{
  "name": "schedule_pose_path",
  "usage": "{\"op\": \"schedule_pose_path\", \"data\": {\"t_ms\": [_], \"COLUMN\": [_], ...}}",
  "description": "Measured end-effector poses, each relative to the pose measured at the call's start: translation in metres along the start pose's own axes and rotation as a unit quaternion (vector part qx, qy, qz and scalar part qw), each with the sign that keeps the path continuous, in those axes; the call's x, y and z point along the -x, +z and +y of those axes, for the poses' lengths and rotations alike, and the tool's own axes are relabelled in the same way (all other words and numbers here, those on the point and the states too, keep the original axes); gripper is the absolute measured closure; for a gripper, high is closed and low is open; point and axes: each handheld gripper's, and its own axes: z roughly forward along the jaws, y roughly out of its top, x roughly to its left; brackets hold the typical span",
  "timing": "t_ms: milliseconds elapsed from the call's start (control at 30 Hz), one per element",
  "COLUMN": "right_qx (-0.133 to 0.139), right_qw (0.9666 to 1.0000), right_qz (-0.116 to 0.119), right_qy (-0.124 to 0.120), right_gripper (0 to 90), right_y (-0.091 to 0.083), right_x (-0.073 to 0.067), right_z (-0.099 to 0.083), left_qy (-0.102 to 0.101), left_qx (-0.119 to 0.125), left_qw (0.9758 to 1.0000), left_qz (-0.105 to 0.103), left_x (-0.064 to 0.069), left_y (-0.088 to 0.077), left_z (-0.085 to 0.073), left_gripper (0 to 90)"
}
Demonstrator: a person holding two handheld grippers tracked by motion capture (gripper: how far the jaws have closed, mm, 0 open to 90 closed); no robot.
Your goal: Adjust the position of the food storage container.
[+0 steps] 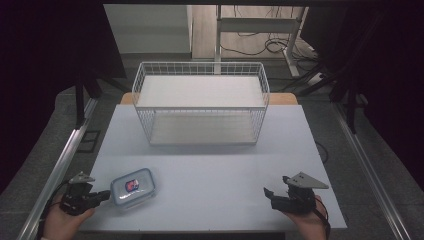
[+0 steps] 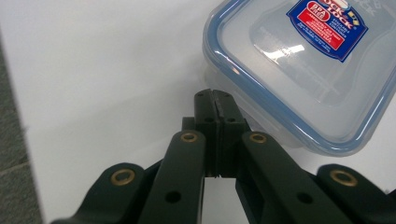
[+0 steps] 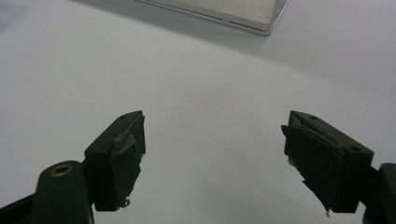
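Observation:
A clear plastic food container (image 1: pixel 133 187) with a blue-rimmed lid and a red label lies on the white table at the front left. My left gripper (image 1: pixel 104 195) sits just left of it, jaws pressed together with nothing between them. In the left gripper view the shut tips (image 2: pixel 215 100) almost touch the container (image 2: pixel 303 70) at its near corner. My right gripper (image 1: pixel 268 193) rests at the front right of the table, held by a hand. Its pads (image 3: pixel 126 154) stand wide apart over bare table in the right gripper view.
A white wire basket (image 1: pixel 200 102) with a shelf board stands at the back middle of the table (image 1: pixel 210 165). Its lower edge (image 3: pixel 224 14) appears at the top of the right gripper view. Beyond the table are cables and a desk frame on the floor.

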Motion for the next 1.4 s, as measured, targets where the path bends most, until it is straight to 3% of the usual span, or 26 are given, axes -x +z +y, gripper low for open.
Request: {"op": "schedule_pose_path", "data": {"t_ms": [433, 767, 1100, 1233, 1400], "right_qx": [-0.003, -0.003, -0.002, -0.002, -0.004], "right_qw": [1.0, 1.0, 1.0, 1.0, 1.0], "right_qz": [-0.002, -0.002, -0.002, -0.002, -0.002], "right_qy": [0.0, -0.001, -0.001, -0.001, -0.001], "right_gripper": [20.4, 20.4, 20.4, 20.4, 20.4], "right_y": [0.001, 0.001, 0.001, 0.001, 0.001], "right_x": [0.001, 0.0, 0.001, 0.001, 0.001], "right_z": [-0.001, -0.001, -0.001, -0.001, -0.001], "left_qy": [0.041, 0.067, 0.103, 0.126, 0.144], "left_qx": [-0.01, -0.014, -0.022, -0.028, -0.024], "left_qw": [0.9988, 0.9967, 0.9912, 0.9872, 0.984], "left_qz": [-0.024, -0.044, -0.08, -0.095, -0.102], "left_x": [0.024, 0.043, 0.073, 0.091, 0.109], "left_y": [0.025, 0.039, 0.058, 0.065, 0.072], "left_z": [0.04, 0.06, 0.083, 0.089, 0.094], "left_gripper": [89.3, 89.3, 89.3, 89.4, 89.3]}}
